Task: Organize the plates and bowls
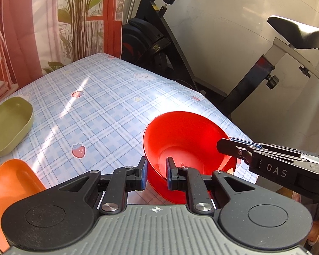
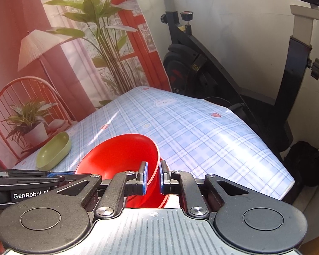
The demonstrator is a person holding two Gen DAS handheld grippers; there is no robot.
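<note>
A red bowl (image 1: pixel 180 140) hangs tilted above the checked tablecloth (image 1: pixel 100 97), held by both grippers. My left gripper (image 1: pixel 156 175) is shut on its near rim, one finger inside, one outside. My right gripper (image 2: pixel 153 177) is shut on the opposite rim of the red bowl (image 2: pixel 121 155); its fingers (image 1: pixel 229 146) reach in from the right in the left wrist view. A green oval dish (image 1: pixel 8 125) lies at the left, also in the right wrist view (image 2: pixel 53 153). An orange dish (image 1: pixel 8 189) sits at the near left edge.
An exercise bike (image 1: pixel 159 42) stands beyond the table's right edge, close to the wall. A printed backdrop (image 2: pixel 53 53) with plants and a chair hangs behind the table. A black bag (image 2: pixel 304 161) lies on the floor at the right.
</note>
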